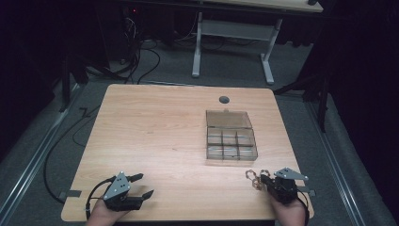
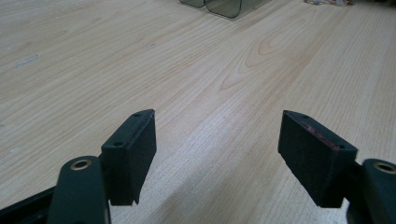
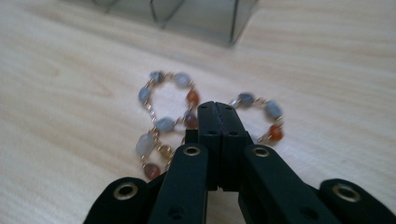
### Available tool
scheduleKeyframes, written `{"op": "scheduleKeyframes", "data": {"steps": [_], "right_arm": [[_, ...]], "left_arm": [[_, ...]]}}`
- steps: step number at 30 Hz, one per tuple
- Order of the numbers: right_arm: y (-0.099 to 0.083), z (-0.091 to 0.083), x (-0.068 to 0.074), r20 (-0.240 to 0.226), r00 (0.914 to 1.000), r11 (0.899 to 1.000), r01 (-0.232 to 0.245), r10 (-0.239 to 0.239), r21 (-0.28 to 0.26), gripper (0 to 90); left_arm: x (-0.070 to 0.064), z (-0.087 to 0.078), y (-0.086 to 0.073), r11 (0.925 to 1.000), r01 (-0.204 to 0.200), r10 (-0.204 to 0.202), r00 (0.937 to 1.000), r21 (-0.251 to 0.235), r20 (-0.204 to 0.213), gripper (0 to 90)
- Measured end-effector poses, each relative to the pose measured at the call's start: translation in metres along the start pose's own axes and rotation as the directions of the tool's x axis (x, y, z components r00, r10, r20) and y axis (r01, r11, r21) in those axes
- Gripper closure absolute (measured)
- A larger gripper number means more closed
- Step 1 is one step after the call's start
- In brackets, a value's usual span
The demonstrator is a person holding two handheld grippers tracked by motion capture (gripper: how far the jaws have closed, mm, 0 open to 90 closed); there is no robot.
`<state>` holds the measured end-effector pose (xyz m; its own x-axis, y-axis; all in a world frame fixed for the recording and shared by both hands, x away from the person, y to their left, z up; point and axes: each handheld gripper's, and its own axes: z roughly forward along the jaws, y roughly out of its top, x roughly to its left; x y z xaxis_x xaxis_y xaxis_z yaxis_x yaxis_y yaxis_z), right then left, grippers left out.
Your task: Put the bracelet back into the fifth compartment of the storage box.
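Observation:
A bracelet point(image 1: 254, 178) of grey, blue and orange beads on a thin gold chain lies on the wooden table point(image 1: 155, 136) near its front right edge. In the right gripper view the bracelet point(image 3: 163, 123) loops out to both sides of my right gripper point(image 3: 218, 108), whose jaws are pressed together on the chain. In the high view, my right gripper point(image 1: 263, 179) sits just right of the beads. My left gripper point(image 1: 147, 184) rests open near the front left edge. The left gripper point(image 2: 217, 140) has only bare wood between its pads.
A clear plastic box point(image 1: 208, 137) with several small compartments and its lid folded back stands on the right half of the table, just beyond the bracelet. A round cable hole point(image 1: 224, 99) is at the far edge. A white-legged desk point(image 1: 233, 33) stands behind.

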<state>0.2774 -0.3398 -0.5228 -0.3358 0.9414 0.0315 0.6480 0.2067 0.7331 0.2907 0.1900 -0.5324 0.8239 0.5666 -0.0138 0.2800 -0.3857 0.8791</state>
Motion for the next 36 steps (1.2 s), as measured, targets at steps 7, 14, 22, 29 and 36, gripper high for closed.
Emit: {"op": "scheduleKeyframes", "data": {"steps": [7, 14, 22, 29, 36], "right_arm": [[0.001, -0.006, -0.026, 0.140, 0.9835, 0.993, -0.115, 0.115, -0.004, 90.0], [0.000, 0.001, -0.029, 0.114, 0.9861, 0.992, -0.123, 0.121, 0.016, 90.0], [0.017, 0.022, -0.002, 0.033, 0.9990, 0.999, -0.033, 0.032, 0.027, 90.0], [0.024, 0.031, 0.023, -0.027, 0.9987, 0.999, 0.044, -0.043, 0.032, 90.0], [0.025, 0.034, 0.037, -0.074, 0.9942, 0.996, 0.080, -0.077, 0.028, 90.0]], "left_arm": [[-0.001, -0.001, -0.001, 1.0000, -0.001, 0.001, 1.0000, -0.003, -0.003, 28.5], [-0.001, -0.001, -0.001, 1.0000, -0.003, 0.003, 1.0000, -0.003, -0.007, 28.6], [-0.001, -0.001, -0.001, 1.0000, -0.004, 0.004, 1.0000, -0.003, -0.007, 28.7], [-0.002, -0.002, -0.001, 1.0000, -0.003, 0.003, 1.0000, -0.003, -0.005, 28.7], [-0.002, -0.001, -0.001, 1.0000, -0.003, 0.003, 1.0000, -0.001, -0.005, 28.7]]}}
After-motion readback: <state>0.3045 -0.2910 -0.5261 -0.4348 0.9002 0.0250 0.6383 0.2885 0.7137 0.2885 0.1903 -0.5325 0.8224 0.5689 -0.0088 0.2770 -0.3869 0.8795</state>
